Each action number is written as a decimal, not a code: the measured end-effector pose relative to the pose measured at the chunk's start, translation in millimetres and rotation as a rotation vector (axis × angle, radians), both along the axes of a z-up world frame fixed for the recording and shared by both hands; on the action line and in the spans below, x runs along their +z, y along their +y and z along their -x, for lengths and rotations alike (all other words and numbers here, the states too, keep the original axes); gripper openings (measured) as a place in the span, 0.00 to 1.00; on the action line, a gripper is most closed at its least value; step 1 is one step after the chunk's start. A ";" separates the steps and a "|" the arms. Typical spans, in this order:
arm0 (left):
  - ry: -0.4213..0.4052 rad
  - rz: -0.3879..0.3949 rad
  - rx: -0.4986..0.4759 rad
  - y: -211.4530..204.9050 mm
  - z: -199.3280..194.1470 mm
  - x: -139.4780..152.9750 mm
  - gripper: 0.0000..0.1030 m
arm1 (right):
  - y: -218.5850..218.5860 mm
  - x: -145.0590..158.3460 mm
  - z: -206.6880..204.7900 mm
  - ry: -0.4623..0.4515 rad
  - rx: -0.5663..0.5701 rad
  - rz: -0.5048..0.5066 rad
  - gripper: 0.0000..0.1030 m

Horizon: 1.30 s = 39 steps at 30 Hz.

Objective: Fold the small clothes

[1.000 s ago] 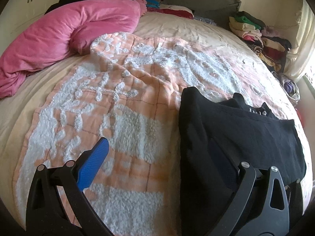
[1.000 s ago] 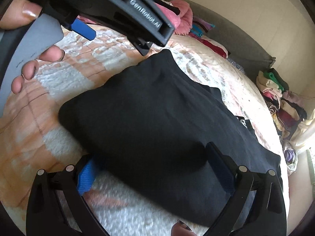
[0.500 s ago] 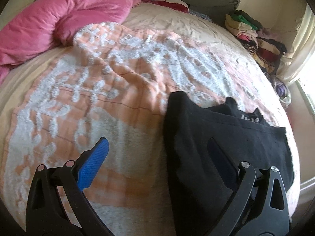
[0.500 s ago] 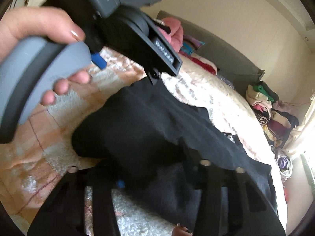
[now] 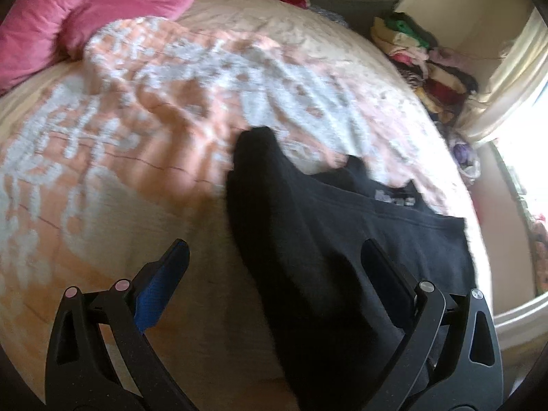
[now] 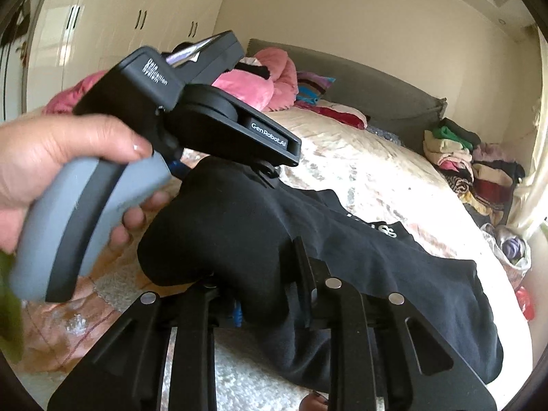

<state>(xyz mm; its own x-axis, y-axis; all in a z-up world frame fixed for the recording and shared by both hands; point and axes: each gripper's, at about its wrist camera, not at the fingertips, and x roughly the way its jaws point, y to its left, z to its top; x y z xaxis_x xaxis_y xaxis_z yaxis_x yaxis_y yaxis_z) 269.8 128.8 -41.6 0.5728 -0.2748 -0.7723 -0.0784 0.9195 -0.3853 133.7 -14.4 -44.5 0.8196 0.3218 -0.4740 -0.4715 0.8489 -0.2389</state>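
Observation:
A black garment (image 5: 325, 239) with white lettering near its collar lies partly folded on an orange-and-white blanket (image 5: 144, 109) on the bed. My left gripper (image 5: 274, 267) is open above its left edge, one finger over the blanket, the other over the cloth. In the right wrist view the garment (image 6: 274, 226) is bunched and lifted at its near edge. My right gripper (image 6: 267, 294) is shut on that near fold. The left gripper's body (image 6: 191, 116), held in a hand, hovers over the garment's far-left corner.
A pink duvet (image 5: 89, 10) lies at the bed's far left. A stack of folded clothes (image 5: 421, 58) sits at the far right by a curtain. A grey headboard (image 6: 370, 85) and white wardrobe doors (image 6: 113, 24) stand behind.
My right gripper has closed on the garment's near edge and lifted it. My left gripper has risen and tilted, staying open.

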 end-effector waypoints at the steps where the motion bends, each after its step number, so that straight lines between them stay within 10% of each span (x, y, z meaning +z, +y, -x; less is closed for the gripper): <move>1: -0.008 0.001 -0.001 -3.1 0.9 2.3 0.86 | -4.3 2.8 1.2 -0.003 -0.005 -0.014 0.21; 7: -0.063 0.028 -0.044 -31.1 7.4 20.9 0.33 | -25.4 13.9 11.9 -0.006 -0.039 -0.075 0.17; 10: -0.099 0.011 -0.063 -46.0 12.4 33.0 0.25 | -34.0 18.6 20.1 -0.018 -0.050 -0.085 0.13; 39: -0.184 -0.075 -0.220 -181.9 17.0 83.7 0.23 | -154.5 38.8 47.2 -0.002 -0.205 -0.297 0.09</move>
